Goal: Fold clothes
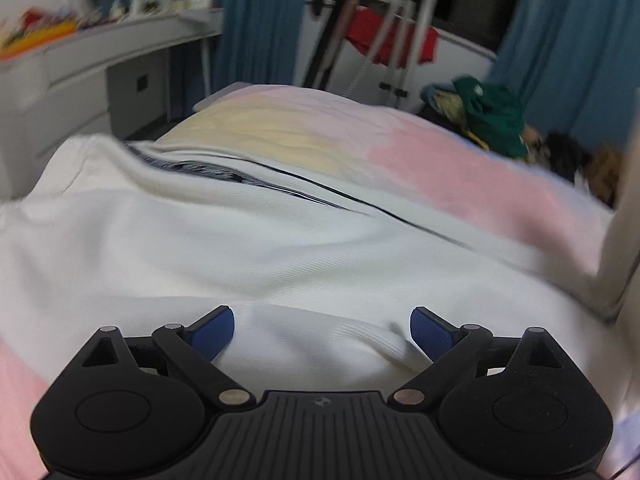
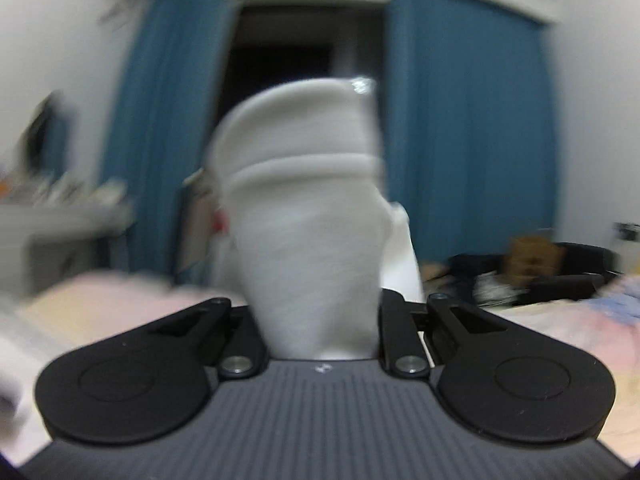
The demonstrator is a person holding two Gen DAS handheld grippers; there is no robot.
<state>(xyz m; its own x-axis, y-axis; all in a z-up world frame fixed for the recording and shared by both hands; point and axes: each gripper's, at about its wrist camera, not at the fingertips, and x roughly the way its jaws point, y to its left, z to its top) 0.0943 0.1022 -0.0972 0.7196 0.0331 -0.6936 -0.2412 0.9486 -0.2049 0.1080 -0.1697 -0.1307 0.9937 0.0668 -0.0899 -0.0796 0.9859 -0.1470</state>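
A white garment [image 1: 240,248] with a dark zip line lies spread on the bed's pink and yellow cover [image 1: 460,168]. My left gripper [image 1: 322,330] hangs just over its near part, open, its blue pads [image 1: 216,332] wide apart with only a ribbed fold lying between them. At the right edge a strip of the white cloth [image 1: 624,240] rises off the bed. In the right wrist view my right gripper [image 2: 318,320] points level and is shut on a bunched end of the white garment [image 2: 308,216], which stands up between the jaws and hides the fingertips. That view is blurred.
A white desk [image 1: 80,64] with clutter stands at the left. Beyond the bed are a drying rack with a red cloth [image 1: 392,40] and blue curtains [image 1: 256,20]. A pile of green and dark clothes [image 1: 492,120] lies at the bed's far right.
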